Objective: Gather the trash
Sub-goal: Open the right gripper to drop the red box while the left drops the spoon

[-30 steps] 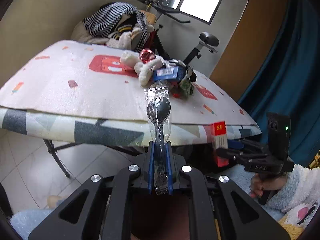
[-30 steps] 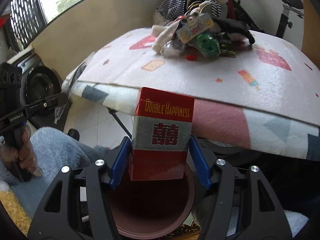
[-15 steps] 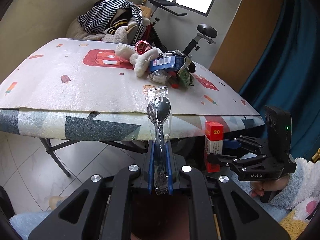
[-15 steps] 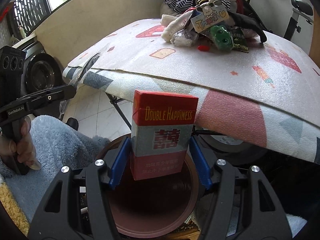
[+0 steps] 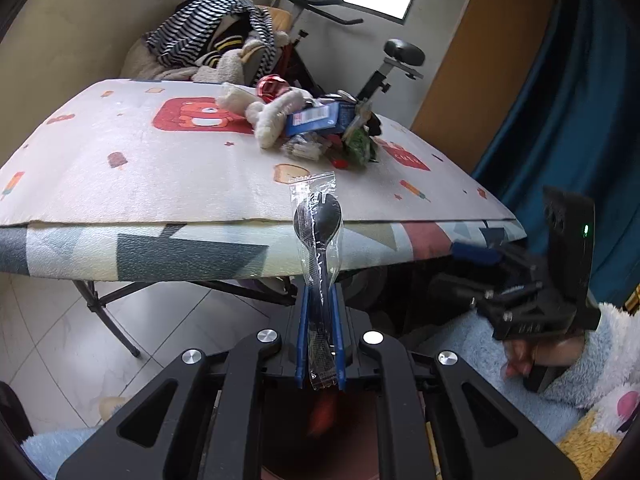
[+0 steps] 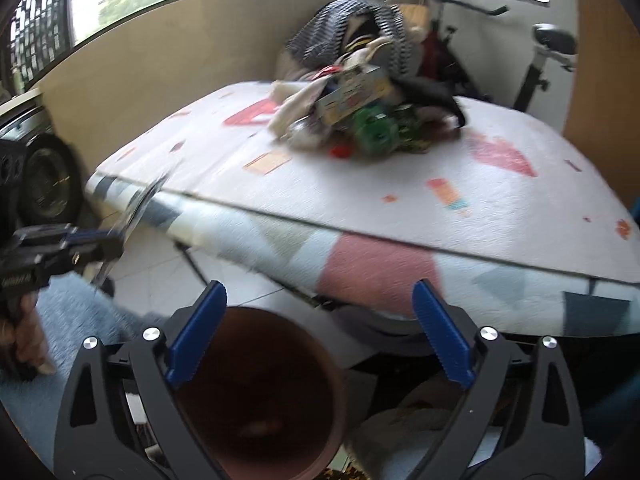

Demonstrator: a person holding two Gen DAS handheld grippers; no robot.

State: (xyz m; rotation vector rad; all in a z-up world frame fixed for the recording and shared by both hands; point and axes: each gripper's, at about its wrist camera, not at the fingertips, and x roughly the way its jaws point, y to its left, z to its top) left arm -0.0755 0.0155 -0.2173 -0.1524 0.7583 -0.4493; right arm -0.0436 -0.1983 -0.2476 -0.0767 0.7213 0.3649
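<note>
The desk (image 5: pixel 160 184) fills most of both views, covered with a pale padded mat printed with small ice-lolly and toast shapes, its patterned grey, white and pink edge facing the cameras. Behind it a striped garment (image 5: pixel 212 36) lies heaped over a chair, with an exercise bike (image 5: pixel 396 60) to its right.

Near the far middle of the desk sits a heap of trash (image 5: pixel 316 128): a blue packet, a cream plush piece, a shiny red ball, a green wrapper and a clear wrapper, all touching or overlapping (the right wrist view is motion-blurred, so finer detail there is lost).

Below the desk edge, directly under the right gripper (image 6: pixel 320 332), stands a round reddish-brown bin (image 6: pixel 256 392); something small lies at its bottom, too blurred to identify. The right gripper's blue pads are spread wide apart with nothing between them.

The left gripper (image 5: pixel 320 340) is clenched on a plastic-wrapped black spoon (image 5: pixel 318 232), gripping the lower handle end so the bowl stands upright above the fingertips, in front of the desk edge and not touching it. From the right wrist view the same wrapped spoon (image 6: pixel 140 204) shows as a blur sticking up from the left gripper (image 6: pixel 100 244) at the desk's left corner.
</note>
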